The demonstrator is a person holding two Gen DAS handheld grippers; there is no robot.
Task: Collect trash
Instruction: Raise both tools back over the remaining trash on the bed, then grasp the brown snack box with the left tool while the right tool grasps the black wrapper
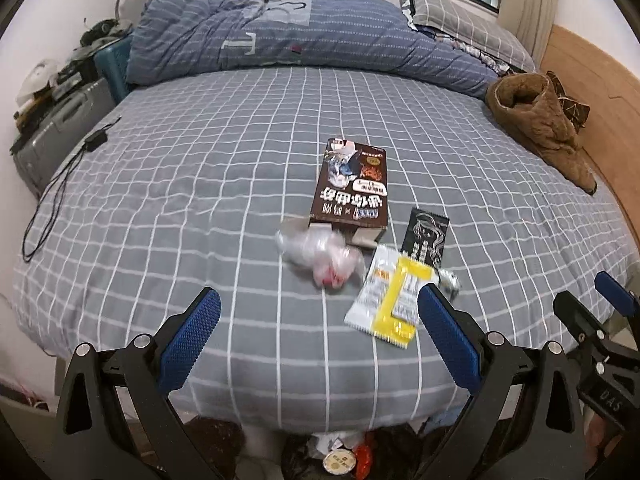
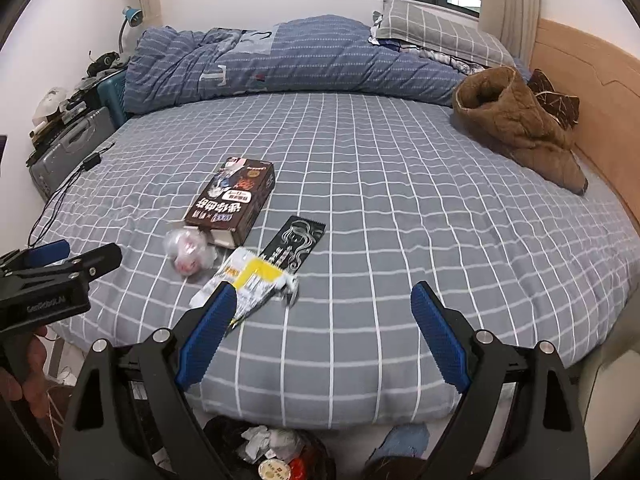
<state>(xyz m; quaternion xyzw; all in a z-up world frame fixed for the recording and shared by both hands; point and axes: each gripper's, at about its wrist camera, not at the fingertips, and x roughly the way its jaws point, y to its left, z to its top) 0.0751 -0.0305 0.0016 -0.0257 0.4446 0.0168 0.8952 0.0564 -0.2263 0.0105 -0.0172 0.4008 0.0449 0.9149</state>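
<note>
Trash wrappers (image 1: 386,300) lie near the brown box (image 1: 350,186) on the checked bed (image 1: 200,184); both grippers (image 1: 318,334) (image 2: 320,330) gape wide, empty

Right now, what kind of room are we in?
Most likely a bedroom: a bed with a grey checked sheet, a rolled blue quilt and a pillow under the window, and a desk lamp beside it.
</note>
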